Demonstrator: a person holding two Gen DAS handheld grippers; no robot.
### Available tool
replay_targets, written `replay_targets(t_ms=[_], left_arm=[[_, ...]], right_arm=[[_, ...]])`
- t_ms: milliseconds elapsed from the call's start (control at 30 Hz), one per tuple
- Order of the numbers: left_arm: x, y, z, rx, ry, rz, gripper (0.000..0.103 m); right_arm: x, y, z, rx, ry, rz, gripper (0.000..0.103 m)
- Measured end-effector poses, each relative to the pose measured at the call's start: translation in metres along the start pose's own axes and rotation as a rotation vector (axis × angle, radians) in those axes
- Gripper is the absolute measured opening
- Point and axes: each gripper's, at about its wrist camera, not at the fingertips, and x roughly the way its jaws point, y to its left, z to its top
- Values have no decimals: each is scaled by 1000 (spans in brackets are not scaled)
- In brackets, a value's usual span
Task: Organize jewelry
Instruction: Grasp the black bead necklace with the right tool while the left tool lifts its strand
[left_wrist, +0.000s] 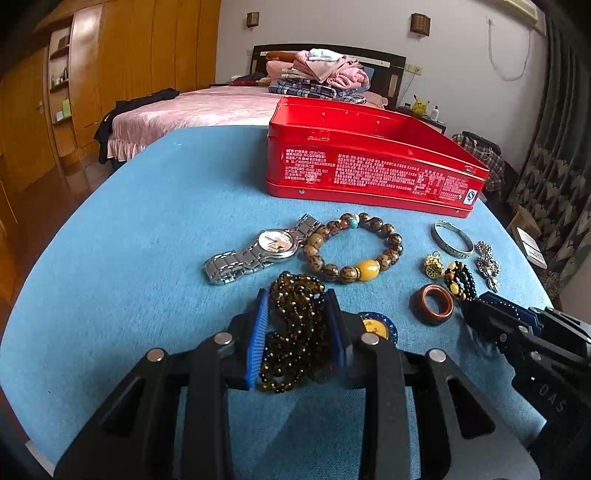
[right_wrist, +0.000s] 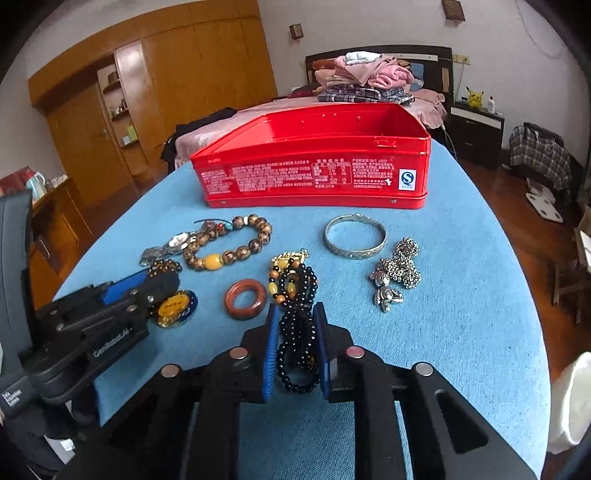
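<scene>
My left gripper (left_wrist: 295, 299) is shut on a bunched strand of small brown beads (left_wrist: 291, 332), which lies on the blue tablecloth (left_wrist: 147, 258). My right gripper (right_wrist: 296, 310) is shut on a black bead strand (right_wrist: 297, 332) mixed with amber beads, also resting on the cloth. The open red tin (right_wrist: 314, 173) stands behind the jewelry. Between it and the grippers lie a steel watch (left_wrist: 258, 247), a wooden bead bracelet (left_wrist: 352, 247), a silver bangle (right_wrist: 354, 236), a brown ring (right_wrist: 245, 299), a gold pendant (left_wrist: 433, 266), a sparkly silver piece (right_wrist: 397, 273) and a blue-and-yellow badge (right_wrist: 175, 308).
The two grippers sit side by side near the table's front edge, the left gripper (right_wrist: 140, 284) close to the badge. A bed with folded clothes (left_wrist: 317, 74) is beyond the table, wooden wardrobes on the left, a nightstand and curtains on the right.
</scene>
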Motion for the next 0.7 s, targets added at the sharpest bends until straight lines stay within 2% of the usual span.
replay_targets(t_ms=[200,367,433,533,700], left_arm=[[1,-3,1,19,10,17,30],[-1,-2,0,13,-2,14,27],[-3,-2,0,8,-12,5,24],[-7,2,0,-28,-25,-44,24],[-20,-4,6,-28,-69,-71,24]], right_arm=[[8,3,5,-23,8,-20,24],[5,1,3,-6,-4,-15,18],[1,-1,4,8,-8,-13,18],[-8,-3,8,23,-24,-6,17],[-26,-8,22,39,-58,0,17]])
